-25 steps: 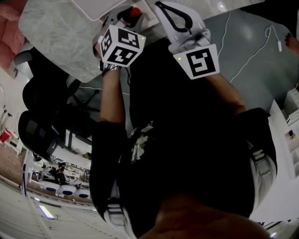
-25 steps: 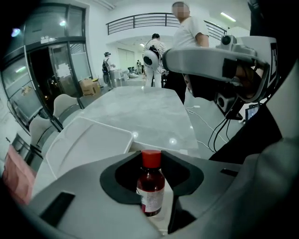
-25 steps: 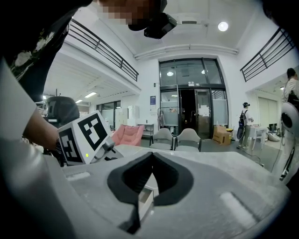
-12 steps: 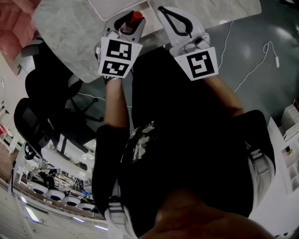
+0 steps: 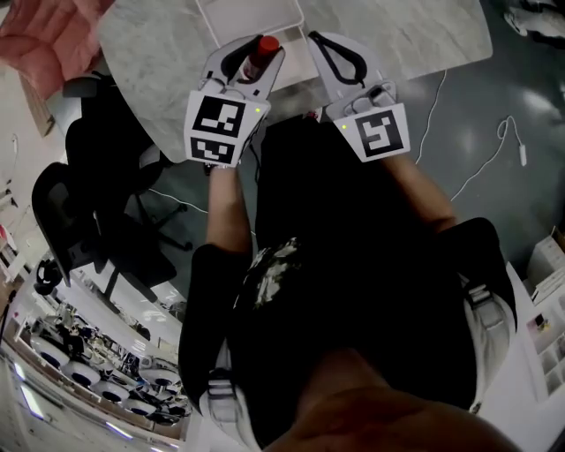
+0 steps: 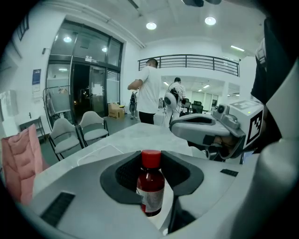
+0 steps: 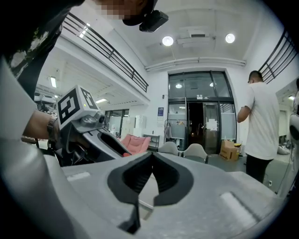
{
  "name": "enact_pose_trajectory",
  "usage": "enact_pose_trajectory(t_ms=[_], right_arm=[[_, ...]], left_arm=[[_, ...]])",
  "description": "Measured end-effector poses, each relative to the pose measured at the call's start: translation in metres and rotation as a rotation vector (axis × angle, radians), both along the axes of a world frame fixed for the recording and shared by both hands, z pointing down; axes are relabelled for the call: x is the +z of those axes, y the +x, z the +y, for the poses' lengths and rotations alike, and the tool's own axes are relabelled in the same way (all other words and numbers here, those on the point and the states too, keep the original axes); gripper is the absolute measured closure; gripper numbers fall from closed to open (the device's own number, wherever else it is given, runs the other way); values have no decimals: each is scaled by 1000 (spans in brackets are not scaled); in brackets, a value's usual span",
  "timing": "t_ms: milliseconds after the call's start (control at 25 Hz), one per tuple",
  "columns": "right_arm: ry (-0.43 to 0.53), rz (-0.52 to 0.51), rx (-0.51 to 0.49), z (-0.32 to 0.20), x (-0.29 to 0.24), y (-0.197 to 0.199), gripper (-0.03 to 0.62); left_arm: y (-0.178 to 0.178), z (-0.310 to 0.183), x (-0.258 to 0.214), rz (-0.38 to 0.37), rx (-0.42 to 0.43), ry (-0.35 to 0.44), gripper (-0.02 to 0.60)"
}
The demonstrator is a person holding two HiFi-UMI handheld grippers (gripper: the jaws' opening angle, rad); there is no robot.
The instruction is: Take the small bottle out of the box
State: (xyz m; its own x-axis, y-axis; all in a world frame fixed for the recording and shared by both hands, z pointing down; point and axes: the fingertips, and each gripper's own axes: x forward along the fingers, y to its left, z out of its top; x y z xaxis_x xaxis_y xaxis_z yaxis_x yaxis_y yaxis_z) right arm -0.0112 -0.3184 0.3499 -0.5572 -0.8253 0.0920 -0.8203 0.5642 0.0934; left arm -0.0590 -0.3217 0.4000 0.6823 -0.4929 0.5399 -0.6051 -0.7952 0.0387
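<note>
Nearest, the bottle [image 6: 150, 186] is clamped between the ribbed black pads of the left hand-held gripper [image 5: 258, 51]. The jaws stand fairly wide, closed on the shoulder just under the cap. The bottle's long axis is upright and crosswise to the jaws, so it lies straight ahead of that gripper and hangs clear of anything beneath. It is a small cylinder of dark, red-brown, glossy material with a smooth red cap and a pale label round its lower body. The jaw shells are matte grey plastic, curved to a hollow where the pads sit.

Just beside it, on the person's right, the right hand-held gripper [image 7: 151, 163] is held level with its jaw tips together and nothing between them. The left hand is therefore the one at the bottle; the right is near but idle.

Beyond and below both lies the surface [image 5: 150, 62], pale and marbled, with a rounded near edge. The box [image 5: 247, 13] is a shallow white tray with rounded corners, and it sits at that near edge, just past the bottle in the head view. The bottle is judged to be out of the box already, so the next move depends on finding a bare patch of surface beside the tray.

Farther off, grey chairs and glass doors can be made out.
</note>
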Motion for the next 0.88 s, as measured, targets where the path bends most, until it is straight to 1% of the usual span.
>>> enact_pose_trajectory(t_ms=[120,160,280,320,480,560,720,880], right_arm=[[23,7,-5,0,-10,0,599],[30,8,-5,0,-13,0,599],[56,22,-3,-1,-22,-1,599],[71,26,-1,-1,-26,-2,599],[99,15,3,0,-39,-5,599],[111,17,5,0,-47,-3,599],[167,26,-4,-5,-67,-6,599],[169,9,-5,-4,-76,-5,599]], left_arm=[[-1,-1,-22,25,-12,47,437],[-2,-2,-32,49,-21,63,437],[-6,-7,-61,165,-48,92,437],[-8,-7,-69,188,-52,103,437],[-14,-6,-92,204,-55,163,437],[-12,-4,-101,227,-50,182,437],[-15,-5,-121,246,-48,236,437],[-20,-3,-141,276,-69,281,437]])
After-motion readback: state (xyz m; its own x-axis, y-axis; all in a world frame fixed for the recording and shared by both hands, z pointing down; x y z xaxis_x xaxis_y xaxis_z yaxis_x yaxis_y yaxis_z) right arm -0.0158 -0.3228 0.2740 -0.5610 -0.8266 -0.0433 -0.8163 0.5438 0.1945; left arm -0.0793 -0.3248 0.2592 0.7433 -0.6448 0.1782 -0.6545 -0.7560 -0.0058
